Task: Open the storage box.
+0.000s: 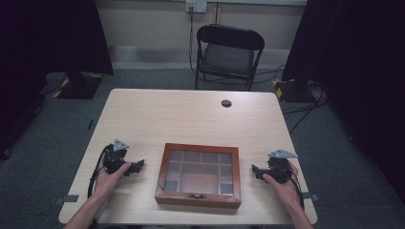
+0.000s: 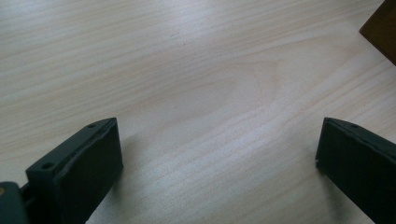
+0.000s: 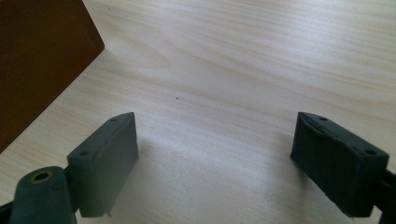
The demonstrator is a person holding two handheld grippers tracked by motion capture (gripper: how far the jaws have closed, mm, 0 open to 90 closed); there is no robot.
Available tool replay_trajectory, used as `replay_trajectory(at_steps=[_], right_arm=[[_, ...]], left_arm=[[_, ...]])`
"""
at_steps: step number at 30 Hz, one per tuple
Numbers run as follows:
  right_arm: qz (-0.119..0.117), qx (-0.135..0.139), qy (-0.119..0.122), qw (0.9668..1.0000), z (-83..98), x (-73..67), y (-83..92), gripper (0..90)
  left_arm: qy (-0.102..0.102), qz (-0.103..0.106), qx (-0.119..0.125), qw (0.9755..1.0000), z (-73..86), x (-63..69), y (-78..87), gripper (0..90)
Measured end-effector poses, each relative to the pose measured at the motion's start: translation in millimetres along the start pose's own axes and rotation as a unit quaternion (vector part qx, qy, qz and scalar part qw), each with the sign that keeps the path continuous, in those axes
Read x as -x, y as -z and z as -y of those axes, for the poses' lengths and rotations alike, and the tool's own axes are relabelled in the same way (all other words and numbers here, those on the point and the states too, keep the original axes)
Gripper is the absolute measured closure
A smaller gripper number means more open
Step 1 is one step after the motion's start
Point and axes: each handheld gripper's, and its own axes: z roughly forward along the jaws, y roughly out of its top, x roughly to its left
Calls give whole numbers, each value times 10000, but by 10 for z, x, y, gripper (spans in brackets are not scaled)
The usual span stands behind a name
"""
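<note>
On a pale wooden table (image 1: 191,119), one wooden box (image 1: 199,175) with a glass lid lies flat near the person's edge, midway between two hand-held grippers. Its lid is closed, a small metal clasp (image 1: 195,195) sits at the middle of its front rim, and through the glass a grid of compartments shows, though how many cannot be counted with certainty. One gripper stands on each side of it, both well apart from its walls. The left gripper (image 1: 138,165), held in the person's left hand (image 1: 109,180), rests on the tabletop with its two black jaws pointing toward the box; in the left gripper view those jaws stand wide apart with nothing but bare wood grain between them, and a corner of the box (image 2: 380,30) shows at the upper right. The right gripper (image 1: 255,170), held in the right hand (image 1: 282,186), mirrors it from the other side; in the right gripper view its two jaws are likewise spread, nothing between them, and one brown side wall of the box (image 3: 42,65) fills the upper left. Each gripper carries one grey three-cornered plate on top and trails one black cable. One round dark cable hole (image 1: 226,103) marks the far part of the tabletop. Beyond the table stands one black folding chair (image 1: 228,52) on grey carpet, flanked by two dark curtains.
</note>
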Motion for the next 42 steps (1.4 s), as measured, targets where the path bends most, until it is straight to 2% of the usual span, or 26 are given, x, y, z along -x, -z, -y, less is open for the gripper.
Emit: replay_trajectory(at_steps=[5,9,12,17,24,30,36,40,42], right_arm=[[-3,-28,-6,10000,1,1,10,140],[-21,-123,15,9999,-11,-8,45,208],[-188,-123,-16,9997,-43,-28,76,266],[-471,157,-31,9988,-141,-112,200,338],[-971,402,124,9944,-277,-251,362,446],[-1467,468,407,9872,-382,-462,472,536],[-1999,540,684,9759,-473,-727,540,570],[-2264,522,849,9689,-515,-904,557,582],[-2427,524,944,9641,-545,-1009,570,592]], left_arm=[[1,-1,1,10000,0,0,0,0],[-2,0,-2,10000,0,0,0,0],[-1,1,-1,10000,0,0,0,0],[-3,4,-1,10000,0,-1,0,0],[-3,0,7,10000,0,-1,-2,0],[13,-37,-4,10000,-4,4,-3,0],[14,-38,-4,10000,-4,4,-3,0],[13,-38,-3,10000,-4,4,-3,0],[14,-38,-4,10000,-4,4,-3,0]])
